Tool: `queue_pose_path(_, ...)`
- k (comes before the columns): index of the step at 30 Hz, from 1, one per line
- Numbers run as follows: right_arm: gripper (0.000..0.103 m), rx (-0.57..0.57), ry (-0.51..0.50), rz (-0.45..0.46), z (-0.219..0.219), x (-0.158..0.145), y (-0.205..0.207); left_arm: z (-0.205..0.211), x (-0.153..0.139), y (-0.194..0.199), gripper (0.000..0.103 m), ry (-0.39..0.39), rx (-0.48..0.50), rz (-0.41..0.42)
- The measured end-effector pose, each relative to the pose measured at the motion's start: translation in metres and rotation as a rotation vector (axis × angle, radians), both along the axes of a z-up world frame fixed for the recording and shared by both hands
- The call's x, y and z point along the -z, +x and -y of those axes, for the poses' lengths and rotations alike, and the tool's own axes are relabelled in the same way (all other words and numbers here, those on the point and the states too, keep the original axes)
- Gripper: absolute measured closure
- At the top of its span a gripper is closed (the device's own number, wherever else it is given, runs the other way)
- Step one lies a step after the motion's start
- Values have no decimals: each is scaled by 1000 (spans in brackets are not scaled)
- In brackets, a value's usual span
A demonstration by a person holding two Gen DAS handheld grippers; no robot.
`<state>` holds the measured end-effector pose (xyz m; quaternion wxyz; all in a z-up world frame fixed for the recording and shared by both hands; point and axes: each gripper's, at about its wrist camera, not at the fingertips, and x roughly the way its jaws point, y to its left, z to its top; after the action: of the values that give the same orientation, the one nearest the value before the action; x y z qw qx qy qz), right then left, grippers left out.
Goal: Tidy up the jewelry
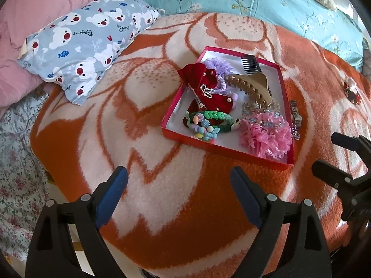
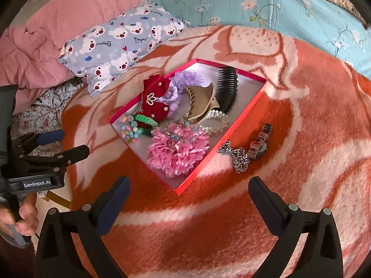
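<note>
A red shallow box (image 1: pixel 222 148) (image 2: pixel 220 142) lies on the orange and white blanket. It holds a pink flower scrunchie (image 1: pixel 266 136) (image 2: pixel 176 153), a red velvet bow (image 1: pixel 204 85) (image 2: pixel 155 99), a beige claw clip (image 1: pixel 250 85) (image 2: pixel 201 102), a black comb (image 1: pixel 250 64) (image 2: pixel 227 88) and beaded bands. Outside the box, to its right, lie a silver chain (image 2: pixel 238 157) (image 1: pixel 295 132) and a watch-like band (image 2: pixel 259 143) (image 1: pixel 295 113). My left gripper (image 1: pixel 177 176) (image 2: pixel 71 142) hovers open and empty near the box's left front. Nothing sits in my right gripper (image 2: pixel 189 183) (image 1: pixel 329 155), open before the box's near corner.
A bear-print pillow (image 1: pixel 88 41) (image 2: pixel 120 44) lies behind the box on the left, with a pink quilt (image 2: pixel 69 18) and a teal floral quilt (image 2: pixel 266 7) beyond. A small red and white trinket (image 1: pixel 352 92) rests on the blanket far right. A hand (image 2: pixel 25 220) grips the left gripper's handle.
</note>
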<state>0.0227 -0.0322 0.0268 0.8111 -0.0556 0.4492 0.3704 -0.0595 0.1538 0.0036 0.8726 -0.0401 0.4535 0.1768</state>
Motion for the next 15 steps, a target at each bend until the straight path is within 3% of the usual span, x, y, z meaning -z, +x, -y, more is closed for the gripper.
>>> queue_pose_path(15, 1, 7, 30, 11, 6, -1, -11, 15, 10, -4, 12, -10, -1, -11)
